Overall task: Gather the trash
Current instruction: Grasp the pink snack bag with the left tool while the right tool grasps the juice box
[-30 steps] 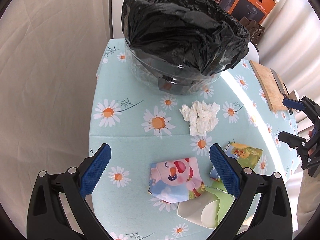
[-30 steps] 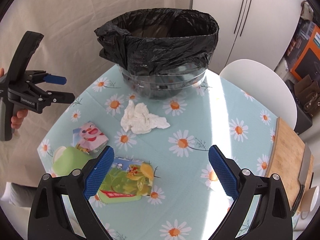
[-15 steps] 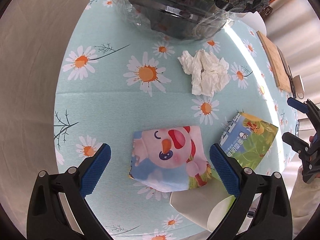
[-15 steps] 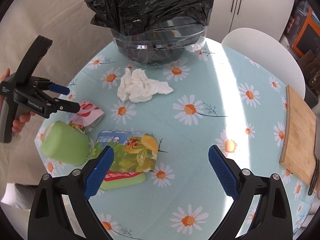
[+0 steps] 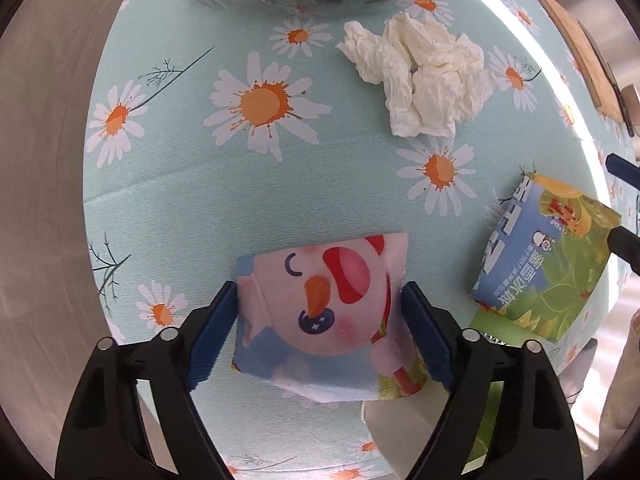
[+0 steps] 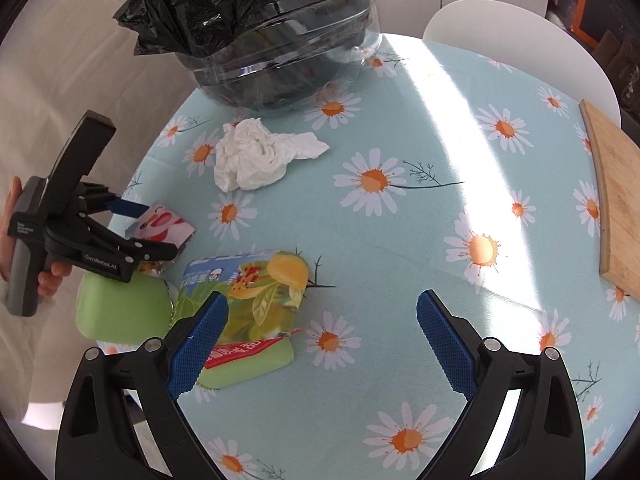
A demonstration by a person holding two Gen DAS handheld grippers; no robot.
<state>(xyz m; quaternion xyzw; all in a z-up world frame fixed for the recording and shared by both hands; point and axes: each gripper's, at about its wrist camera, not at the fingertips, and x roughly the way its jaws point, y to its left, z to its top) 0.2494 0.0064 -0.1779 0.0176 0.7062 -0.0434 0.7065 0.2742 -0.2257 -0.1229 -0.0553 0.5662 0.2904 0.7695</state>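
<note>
Down over the desk (image 5: 168,200), the left tongs (image 5: 320,320) point straight at the cartoon snack wrapper (image 5: 320,316); their blue pads have just been closing and now touch the wrapper's two side edges, clamped on it where it lies. Just under its near corner sits a green paper cup (image 6: 120,312) on its side. The right tongs (image 6: 322,344) hang spread apart above bare daisy cloth, gripping nothing, with the green drink pouch (image 6: 256,292) beside their left pad. Farther out a crumpled white tissue (image 5: 420,80) lies near the black-bagged bin (image 6: 256,28). A wooden cutting board (image 6: 616,192) rests at the desk's right edge.
</note>
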